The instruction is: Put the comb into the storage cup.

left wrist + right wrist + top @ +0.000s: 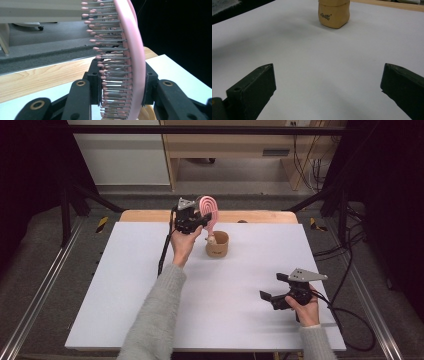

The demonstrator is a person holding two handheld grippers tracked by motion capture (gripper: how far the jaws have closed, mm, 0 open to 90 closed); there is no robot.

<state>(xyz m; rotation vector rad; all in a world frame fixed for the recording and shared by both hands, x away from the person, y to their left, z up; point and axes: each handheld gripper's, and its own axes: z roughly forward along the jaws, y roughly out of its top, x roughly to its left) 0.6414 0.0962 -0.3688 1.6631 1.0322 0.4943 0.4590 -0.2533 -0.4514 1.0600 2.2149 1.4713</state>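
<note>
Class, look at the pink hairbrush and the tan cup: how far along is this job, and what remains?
Done: the left tool has clamped the pink hairbrush by its head and lifted it off the table. In hand: the brush hangs handle-down at the tan cup; whether the handle is inside cannot be told. Left, probably: settling it in the cup and letting go. The right tool rests open on the white table.

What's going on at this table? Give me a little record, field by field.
Setting: white table, a person's forearms reaching in
Left gripper: shut on the pink hairbrush, fingers clamped on the bristled head
Hairbrush position: lifted, head up, handle pointing down toward the cup
Tan cup: upright near the far middle of the table, something small at its rim, unclear what
Right gripper: open, holding nothing, low over bare table nearer the person, facing the cup
</note>
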